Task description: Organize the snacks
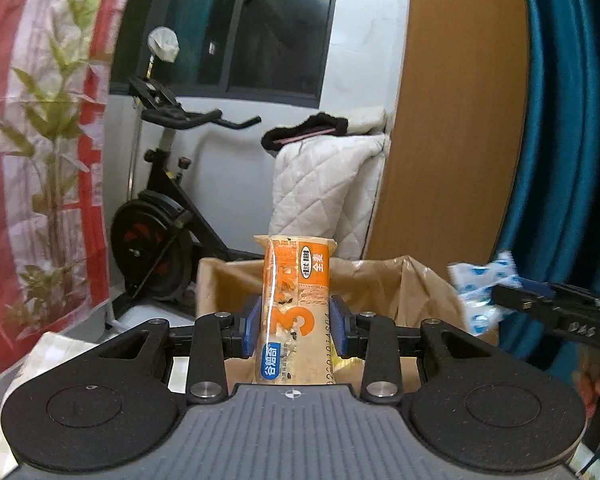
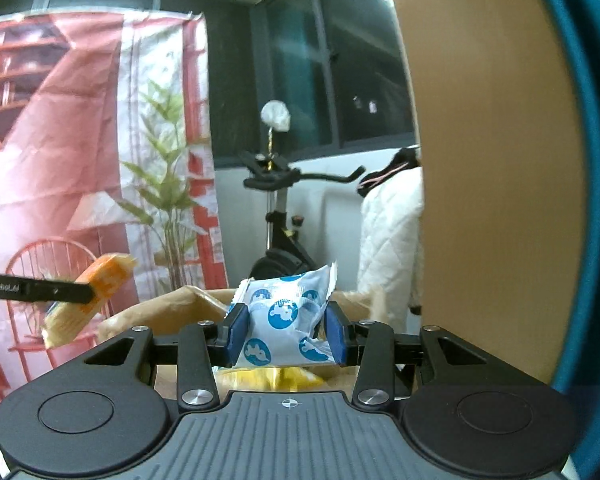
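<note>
My left gripper (image 1: 298,326) is shut on an orange snack bar pack (image 1: 296,280), held upright between the blue pads above a brown-lined cardboard box (image 1: 380,276). My right gripper (image 2: 286,330) is shut on a white packet with blue round prints (image 2: 288,316), raised over the same box (image 2: 168,304). In the left wrist view the white packet (image 1: 480,288) and right gripper (image 1: 500,300) show at the right edge. The right wrist view catches the orange pack (image 2: 88,300) in the left gripper (image 2: 86,294) at the left. A yellow packet (image 2: 268,378) lies below inside the box.
An exercise bike (image 1: 164,216) stands behind the box. A white quilted cover (image 1: 328,188) hangs beside a wooden panel (image 1: 456,120), and a teal curtain (image 1: 572,120) fills the right. A red-and-white printed cloth (image 1: 32,120) hangs at left. A checked cloth (image 1: 56,348) lies at lower left.
</note>
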The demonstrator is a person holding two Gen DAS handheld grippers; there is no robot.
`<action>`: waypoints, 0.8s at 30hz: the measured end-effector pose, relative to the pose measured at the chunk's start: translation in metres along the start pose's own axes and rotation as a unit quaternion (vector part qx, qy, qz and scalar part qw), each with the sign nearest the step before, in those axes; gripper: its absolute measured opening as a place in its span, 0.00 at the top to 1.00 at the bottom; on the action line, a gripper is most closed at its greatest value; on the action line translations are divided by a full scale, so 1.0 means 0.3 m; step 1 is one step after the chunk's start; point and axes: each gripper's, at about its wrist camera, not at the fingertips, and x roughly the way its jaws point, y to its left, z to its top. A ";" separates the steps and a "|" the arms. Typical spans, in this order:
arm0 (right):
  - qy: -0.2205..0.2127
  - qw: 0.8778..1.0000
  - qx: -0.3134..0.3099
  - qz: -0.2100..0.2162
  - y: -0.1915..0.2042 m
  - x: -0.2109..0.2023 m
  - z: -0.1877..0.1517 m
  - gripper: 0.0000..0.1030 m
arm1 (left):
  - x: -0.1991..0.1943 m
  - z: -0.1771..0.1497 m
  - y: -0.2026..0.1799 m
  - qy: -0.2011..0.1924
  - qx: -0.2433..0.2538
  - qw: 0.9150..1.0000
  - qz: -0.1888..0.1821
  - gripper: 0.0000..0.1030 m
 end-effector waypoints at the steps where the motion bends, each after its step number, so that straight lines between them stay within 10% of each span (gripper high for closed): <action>1: 0.013 1.000 0.000 -0.001 0.006 0.052 0.016 0.63 | 0.034 0.014 -0.002 0.006 0.000 1.000 0.000 0.64; 12: 0.107 0.994 0.008 -0.027 0.061 0.372 -0.004 0.57 | 0.292 0.035 0.031 0.074 -0.002 0.997 0.030 0.53; 15: 0.101 0.995 0.010 -0.020 0.059 0.358 0.004 0.32 | 0.256 0.040 0.041 0.064 0.001 0.997 0.032 0.26; 24: 0.095 0.995 0.011 -0.012 0.075 0.268 0.071 0.03 | 0.139 0.096 0.026 0.041 0.010 0.998 0.050 0.11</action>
